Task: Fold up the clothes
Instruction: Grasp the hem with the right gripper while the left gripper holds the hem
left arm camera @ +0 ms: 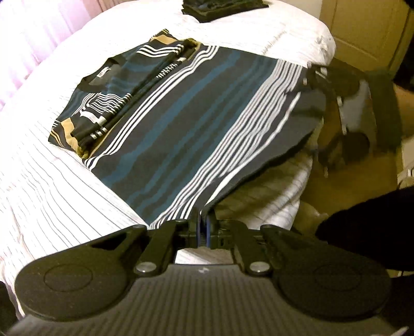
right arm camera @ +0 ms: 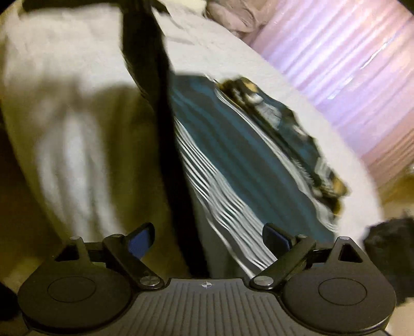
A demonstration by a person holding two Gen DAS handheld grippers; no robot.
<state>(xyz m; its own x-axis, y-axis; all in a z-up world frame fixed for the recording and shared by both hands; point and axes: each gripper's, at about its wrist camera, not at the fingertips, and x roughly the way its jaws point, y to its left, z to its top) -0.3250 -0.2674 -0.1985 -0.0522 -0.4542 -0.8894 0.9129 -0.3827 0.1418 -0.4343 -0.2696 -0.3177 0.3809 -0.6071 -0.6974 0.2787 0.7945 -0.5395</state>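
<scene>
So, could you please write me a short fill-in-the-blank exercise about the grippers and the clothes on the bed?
1. The left gripper is ____ on the hem of the striped shirt.
2. The right gripper has its jaws ____.
3. The shirt lies on a ____ bedcover.
4. Both sleeves are folded ____ the shirt's body.

Missing words: shut; open; white; onto

One striped shirt (left arm camera: pixel 186 124), one dark folded pile (left arm camera: pixel 222 7).
</scene>
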